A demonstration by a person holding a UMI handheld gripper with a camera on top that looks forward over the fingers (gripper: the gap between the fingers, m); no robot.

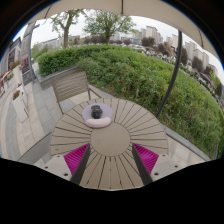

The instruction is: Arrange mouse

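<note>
We look out over a round slatted table of pale grey wood, set on a terrace with a green hedge beyond it and a slatted wooden chair drawn up at its far left edge. Toward the far edge of the table, a little left of its centre, sits a small dark computer mouse, and it appears to rest on a pale round disc, though we cannot tell what that disc is.

Our gripper hangs over the near edge of the table, its two fingers with magenta pads spread wide and holding nothing; the mouse lies well beyond them.

We judge the mouse to be light, rigid and smooth-shelled, so it may slip under a careless pinch. We would take it across its two long flanks, low on the body, pressing gently.

No bowl, box or tray shows, so there are no contents to report.
</note>
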